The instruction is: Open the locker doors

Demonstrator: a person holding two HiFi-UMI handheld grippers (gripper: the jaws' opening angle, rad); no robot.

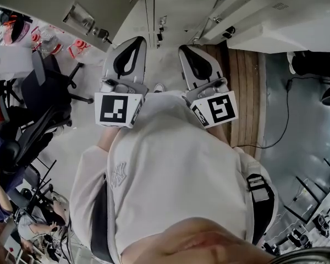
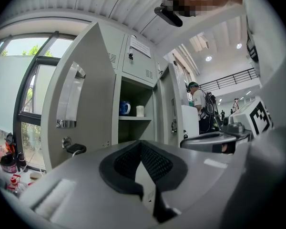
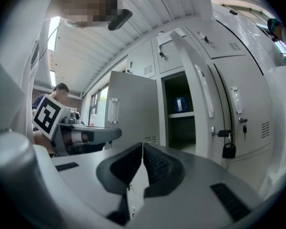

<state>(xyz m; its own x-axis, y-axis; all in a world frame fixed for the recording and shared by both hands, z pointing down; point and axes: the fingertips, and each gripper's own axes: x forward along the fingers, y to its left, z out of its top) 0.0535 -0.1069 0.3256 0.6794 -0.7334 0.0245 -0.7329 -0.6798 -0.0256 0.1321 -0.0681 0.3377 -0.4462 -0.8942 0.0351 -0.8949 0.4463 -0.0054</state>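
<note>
Hovering side by side, left tongs [image 2: 141, 146] and right tongs [image 3: 142, 147] both pressed shut on nothing; open locker door [image 2: 81, 104] at left of left gripper view, blue mug [image 2: 124, 108] on shelf [image 2: 133, 118] at centre; padlock [image 3: 229, 150] lower right of right gripper view

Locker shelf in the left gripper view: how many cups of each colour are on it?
Blue cup: 1
White cup: 1
Total: 2
</note>
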